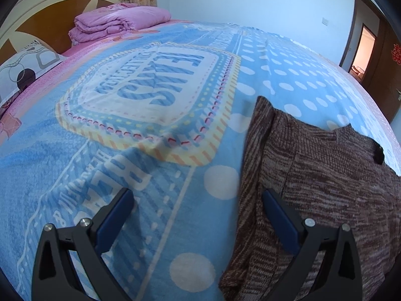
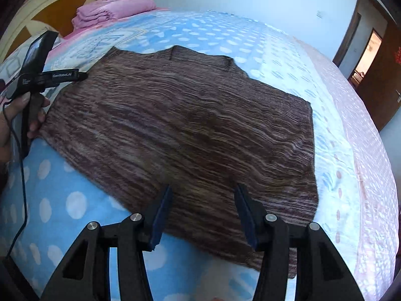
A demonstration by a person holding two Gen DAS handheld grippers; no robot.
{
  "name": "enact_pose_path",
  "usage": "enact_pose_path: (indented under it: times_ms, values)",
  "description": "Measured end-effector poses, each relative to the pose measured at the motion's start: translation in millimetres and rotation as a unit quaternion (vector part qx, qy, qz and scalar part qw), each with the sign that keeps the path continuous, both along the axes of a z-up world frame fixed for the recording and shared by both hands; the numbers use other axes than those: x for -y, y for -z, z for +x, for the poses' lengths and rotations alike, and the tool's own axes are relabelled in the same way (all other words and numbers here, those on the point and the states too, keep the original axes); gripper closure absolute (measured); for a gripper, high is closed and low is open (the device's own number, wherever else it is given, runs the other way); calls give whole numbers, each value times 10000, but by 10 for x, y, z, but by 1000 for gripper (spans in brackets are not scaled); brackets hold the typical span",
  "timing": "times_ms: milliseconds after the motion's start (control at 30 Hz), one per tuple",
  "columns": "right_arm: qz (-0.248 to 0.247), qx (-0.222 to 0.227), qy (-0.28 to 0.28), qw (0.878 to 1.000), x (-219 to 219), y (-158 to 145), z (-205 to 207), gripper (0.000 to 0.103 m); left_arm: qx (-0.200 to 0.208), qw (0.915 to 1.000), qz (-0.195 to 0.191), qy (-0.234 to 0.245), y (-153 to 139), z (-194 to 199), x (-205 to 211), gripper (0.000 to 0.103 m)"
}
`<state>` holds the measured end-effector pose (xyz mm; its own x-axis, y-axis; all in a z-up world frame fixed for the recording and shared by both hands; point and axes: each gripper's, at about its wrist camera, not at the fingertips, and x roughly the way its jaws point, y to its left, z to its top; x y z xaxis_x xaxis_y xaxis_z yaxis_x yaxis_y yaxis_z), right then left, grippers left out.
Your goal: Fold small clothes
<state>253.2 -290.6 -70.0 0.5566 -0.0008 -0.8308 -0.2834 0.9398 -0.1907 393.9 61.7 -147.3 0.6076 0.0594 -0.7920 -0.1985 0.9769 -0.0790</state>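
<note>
A brown knitted sweater vest (image 2: 190, 130) lies flat on the blue dotted blanket (image 2: 62, 200), its neckline toward the far side. In the left wrist view its left edge (image 1: 313, 175) fills the lower right. My left gripper (image 1: 198, 198) is open and empty, straddling the vest's left edge just above the blanket; it also shows from the side in the right wrist view (image 2: 82, 76). My right gripper (image 2: 203, 193) is open and empty over the vest's near hem.
A folded pink quilt (image 1: 117, 22) and a patterned pillow (image 1: 22, 72) lie by the wooden headboard (image 1: 50, 15). A dark open door (image 1: 376, 57) is at the far right. The bed's pink edge (image 2: 371, 175) runs along the right.
</note>
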Motion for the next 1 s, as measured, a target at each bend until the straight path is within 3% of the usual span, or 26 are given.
enact_pose_path:
  times_ms: [300,500,567,633,833,1000]
  values:
    - [15,201,-836,9963,-588,20,-95,50,-87,9993,78,354,-29,-182,-72,0]
    - [337,298,-676,9967,-590,54,57,50,-10,9991,141,408,-84,-419,-125,0]
    - [527,26,-654,9965,-586,130,126,50,58,9990,207,385,-102,-565,-146,0]
    - [327,122,-738,9967,-666,148,88,49,-211,9973,476,526,-32,-627,-110,0]
    - [379,251,-1162,9922,-952,45,-40,49,-267,9959,457,729,-16,-799,-180,0]
    - [-51,531,-1840,9815,-1437,101,-168,49,-355,9963,259,742,-80,-753,-312,0]
